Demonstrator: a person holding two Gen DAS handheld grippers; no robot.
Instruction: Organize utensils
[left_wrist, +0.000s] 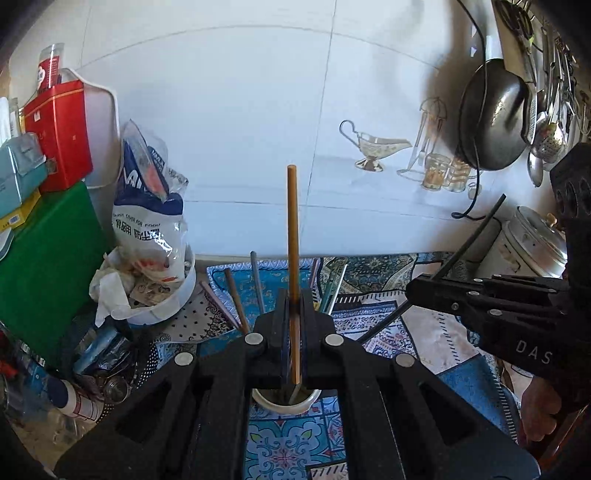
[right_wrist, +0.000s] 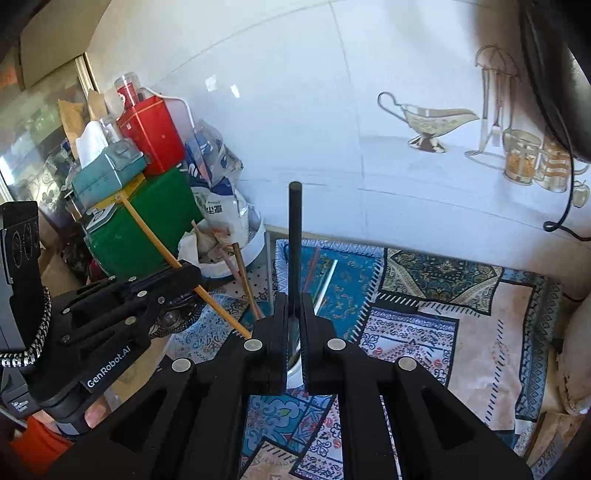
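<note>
Here, in the left wrist view, the left gripper (left_wrist: 294, 325) is pinching a tan wooden chopstick (left_wrist: 292, 236) between its closed fingers, and the stick stands upright against the white tiled wall (left_wrist: 240, 110). Directly beneath the fingers sits a white cup (left_wrist: 286, 400), with the stick's lower end at its mouth. Further back, several more chopsticks (left_wrist: 236, 299) lie loose on the patterned cloth (left_wrist: 424, 332). To the right, the right gripper (left_wrist: 417, 291) comes in from the side, pinching a black chopstick (left_wrist: 469, 240) that slants up and to the right. A plastic bag (left_wrist: 151, 206) and a green box (left_wrist: 48, 258) crowd the left side, and a dark pan (left_wrist: 491, 118) hangs on the wall at the right.

In the right wrist view, the right gripper (right_wrist: 294, 325) is closed on the black chopstick (right_wrist: 294, 236), held upright. The white cup (right_wrist: 293, 374) shows only as a sliver between the fingers. At the left, the left gripper (right_wrist: 192, 275) grips the tan chopstick (right_wrist: 155, 240) at a slant, its lower end reaching down beside the right gripper. Loose chopsticks (right_wrist: 245, 284) lie on the cloth (right_wrist: 443, 332) behind. A red tin (right_wrist: 153, 133) stands on the green box (right_wrist: 147, 229).
</note>
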